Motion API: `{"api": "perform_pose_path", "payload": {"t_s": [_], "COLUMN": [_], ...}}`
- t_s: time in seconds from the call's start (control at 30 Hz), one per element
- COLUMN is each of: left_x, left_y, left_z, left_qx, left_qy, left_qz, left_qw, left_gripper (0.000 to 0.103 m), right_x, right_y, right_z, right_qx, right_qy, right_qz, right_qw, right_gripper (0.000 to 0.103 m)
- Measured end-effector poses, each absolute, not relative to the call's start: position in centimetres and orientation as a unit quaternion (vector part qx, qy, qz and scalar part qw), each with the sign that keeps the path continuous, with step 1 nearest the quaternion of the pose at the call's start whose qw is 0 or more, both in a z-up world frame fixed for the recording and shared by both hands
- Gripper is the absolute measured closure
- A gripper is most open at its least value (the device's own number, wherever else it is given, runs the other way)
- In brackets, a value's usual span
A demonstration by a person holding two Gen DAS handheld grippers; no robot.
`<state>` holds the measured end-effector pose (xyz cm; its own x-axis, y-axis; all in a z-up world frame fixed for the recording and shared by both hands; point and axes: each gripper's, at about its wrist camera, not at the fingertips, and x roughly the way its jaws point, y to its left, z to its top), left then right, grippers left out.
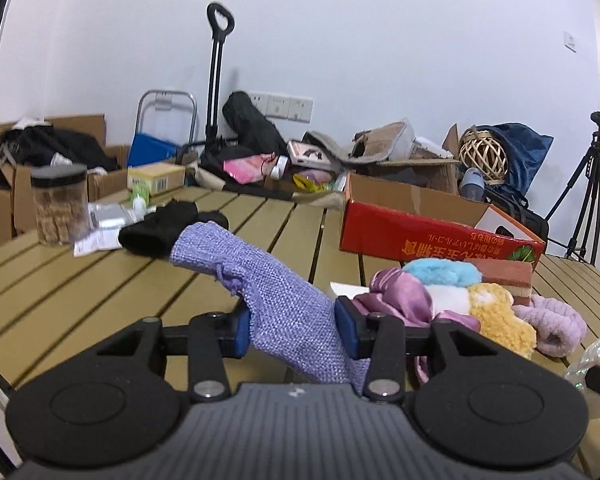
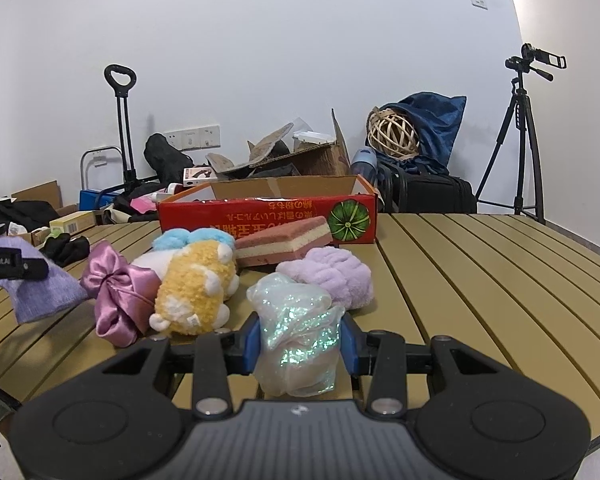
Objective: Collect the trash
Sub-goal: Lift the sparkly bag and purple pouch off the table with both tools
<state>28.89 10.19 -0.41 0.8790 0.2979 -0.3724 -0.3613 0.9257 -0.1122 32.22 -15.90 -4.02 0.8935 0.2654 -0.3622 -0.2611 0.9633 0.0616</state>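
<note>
The left gripper (image 1: 292,330) has its jaws pinching a purple woven pouch (image 1: 268,280), which slants up toward 11 o'clock above the slatted table (image 1: 80,280). The right gripper (image 2: 300,344) has its jaws pinching a crumpled iridescent plastic wrapper (image 2: 296,324), held just above the table (image 2: 480,280).

In the right wrist view, a cluster sits close ahead of the wrapper: a lilac fluffy headband (image 2: 332,274) at 1 o'clock, just behind it; a yellow plush toy (image 2: 196,292) at 10 o'clock; a pink satin bow pouch (image 2: 116,292) farther left, touching the plush; and a pink-and-cream sponge block (image 2: 284,240) behind them. The red cardboard box (image 2: 268,212) stands open-topped at 12 o'clock along the table's far edge, with the sponge just in front of it. From 1 to 3 o'clock the slats run bare to the table's right edge.

In the left wrist view, a black glove (image 1: 160,228) lies beyond the pouch's tip at 11 o'clock, with a clear jar with a black lid (image 1: 60,208) and foil packets (image 1: 108,216) near the far left edge. Bare slats stretch between the pouch and the red box (image 1: 428,232) at 1 o'clock.
</note>
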Motion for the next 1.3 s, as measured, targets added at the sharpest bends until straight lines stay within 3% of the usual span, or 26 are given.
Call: {"api": "perform_pose_path", "payload": {"t_s": [0.8,1.3], "left_x": [23.1,17.7], "left_y": [7.4,6.0], "left_z": [1.0,0.8], "left_qx": [-0.054,-0.042], "left_qy": [0.154,0.178], "left_qz": [0.127,0.105], "left_qw": [0.978,0.977], "left_gripper": [0.06,0.06], "right_x": [28.5,23.9], "right_y": [-16.8,-16.7], "right_z": [-3.0,-2.9], "right_qx": [0.005,0.004], "right_qy": [0.167,0.173], "right_qz": [0.158,0.178], "right_qw": [0.973,0.969], "right_gripper": [0.064,0.064]}}
